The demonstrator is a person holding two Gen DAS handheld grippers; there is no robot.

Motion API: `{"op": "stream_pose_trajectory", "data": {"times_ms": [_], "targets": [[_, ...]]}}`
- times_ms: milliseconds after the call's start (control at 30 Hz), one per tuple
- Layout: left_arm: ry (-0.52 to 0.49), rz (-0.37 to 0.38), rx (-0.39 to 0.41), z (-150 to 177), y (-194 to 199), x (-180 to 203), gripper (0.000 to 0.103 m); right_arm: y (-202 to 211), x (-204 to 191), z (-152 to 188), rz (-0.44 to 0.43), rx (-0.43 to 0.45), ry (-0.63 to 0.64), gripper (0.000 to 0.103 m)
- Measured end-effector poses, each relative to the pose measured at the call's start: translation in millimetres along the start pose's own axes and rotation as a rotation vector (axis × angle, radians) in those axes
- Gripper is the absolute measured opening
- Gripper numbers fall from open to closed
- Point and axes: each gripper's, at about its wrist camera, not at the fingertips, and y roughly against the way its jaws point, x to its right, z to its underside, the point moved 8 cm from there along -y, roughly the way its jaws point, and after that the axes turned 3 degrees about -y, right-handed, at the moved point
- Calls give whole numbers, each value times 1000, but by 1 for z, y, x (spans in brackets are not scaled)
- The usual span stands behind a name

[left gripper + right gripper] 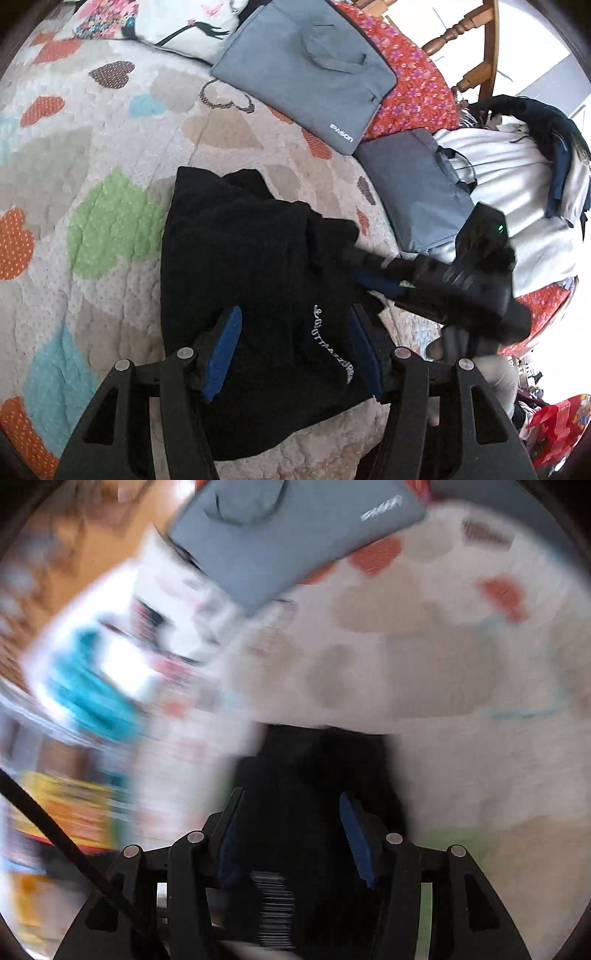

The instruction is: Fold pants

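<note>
Left wrist view is filled mostly by the bed quilt [110,155], patterned with hearts, which is seen spreading wide and bare to the left of and beyond the pants [258,266]. 1 pair of black pants is laid bunched on the quilt near its middle, with white lettering showing on the near part. Their left edge is bordered by a green heart patch, and their far edge stops well short of the 2 grey bags. The larger grey bag [310,70] is set at the far side, partly over a red floral cover [410,74]; the smaller grey bag [417,192] is set just right of the pants. 1 printed pillow [177,22] is seen at the far edge, and 1 wooden chair [476,44] stands past the bed's right edge.

The left tool [291,354] is held wide apart above the pants, with black cloth between its blue pads and nothing gripped. The right tool [373,273] is seen reaching in from the right, blurred, at the right edge of the pants.

In the right wrist view, heavily blurred, the right tool [290,834] is spread apart with dark cloth lying between the fingers; whether any is held cannot be told.
</note>
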Motion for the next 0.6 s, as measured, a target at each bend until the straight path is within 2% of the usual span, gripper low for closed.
{"op": "stream_pose_trajectory", "data": {"times_ms": [67, 133, 167, 200, 267, 367, 500, 600], "targets": [[9, 19, 10, -4, 3, 3, 58, 0, -2, 10, 49, -8, 60, 57], [29, 31, 29, -9, 6, 1, 58, -1, -5, 21, 49, -22, 107, 53], [38, 28, 39, -12, 8, 0, 58, -1, -4, 27, 29, -41, 115, 26], [48, 24, 50, -15, 10, -2, 58, 0, 1, 34, 10, -67, 115, 14], [60, 15, 67, -19, 13, -4, 58, 11, 6, 39, -4, -52, 106, 10], [63, -9, 68, -19, 11, -7, 59, 28, 17, 38, 18, -24, 94, 8], [40, -49, 45, -13, 3, -8, 60, 19, 35, 48, 85, -69, 59, 8], [-5, -111, 15, -8, -7, -11, 62, 13, 40, 47, 100, -100, 49, 16]]}}
